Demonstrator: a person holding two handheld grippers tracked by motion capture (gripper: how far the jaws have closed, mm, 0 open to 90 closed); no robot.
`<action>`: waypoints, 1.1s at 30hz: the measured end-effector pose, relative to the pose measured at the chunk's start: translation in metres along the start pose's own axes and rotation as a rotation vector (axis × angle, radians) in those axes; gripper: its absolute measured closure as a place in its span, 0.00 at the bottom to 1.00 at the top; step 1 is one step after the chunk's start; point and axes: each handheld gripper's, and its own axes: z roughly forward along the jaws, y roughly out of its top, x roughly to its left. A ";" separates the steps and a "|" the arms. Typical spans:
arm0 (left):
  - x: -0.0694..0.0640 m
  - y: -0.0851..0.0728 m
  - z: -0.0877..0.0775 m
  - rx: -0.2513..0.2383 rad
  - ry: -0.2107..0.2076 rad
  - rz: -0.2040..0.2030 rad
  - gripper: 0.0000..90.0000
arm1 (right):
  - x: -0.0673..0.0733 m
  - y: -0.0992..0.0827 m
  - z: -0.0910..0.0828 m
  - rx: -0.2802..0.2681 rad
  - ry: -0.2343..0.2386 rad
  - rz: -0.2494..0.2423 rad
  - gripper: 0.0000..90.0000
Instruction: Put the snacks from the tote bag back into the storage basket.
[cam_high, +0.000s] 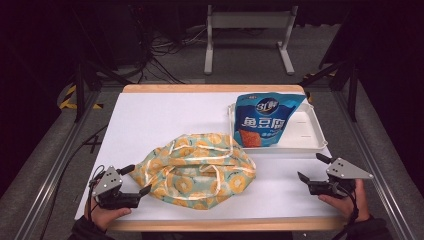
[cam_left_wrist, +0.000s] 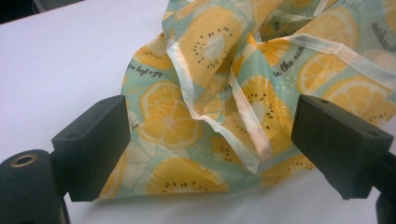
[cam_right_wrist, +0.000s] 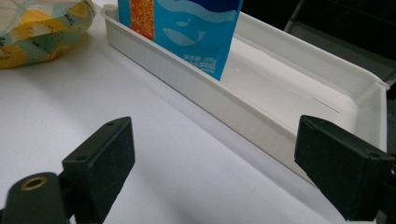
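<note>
1. The fruit-print fabric bag (cam_high: 197, 170) lies crumpled at lower centre of the high view, on the white surface (cam_high: 150, 120).
2. Left gripper (cam_high: 134, 181), lower left: fingers spread, the bag's near edge between them, nothing pinched.
3. Right gripper (cam_high: 310, 168), lower right: fingers spread and empty, facing the white tray (cam_high: 312, 131) that holds the blue snack pouch (cam_high: 264, 120).
4. Judgement: the bag looks light, limp and thin; it will sag and bunch.
5. Best hold: the pale seamed hem (cam_left_wrist: 254, 135), centre of the left gripper view.
</note>
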 end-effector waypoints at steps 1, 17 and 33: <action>0.000 0.000 0.000 0.001 -0.001 0.001 0.14 | -0.001 -0.002 -0.001 -0.003 -0.003 0.007 0.14; 0.006 -0.010 -0.002 0.014 0.000 -0.023 0.13 | -0.008 -0.034 -0.015 -0.099 -0.099 0.145 0.13; 0.007 -0.016 -0.005 -0.013 0.005 -0.058 0.13 | -0.011 -0.034 -0.012 -0.075 -0.087 0.171 0.12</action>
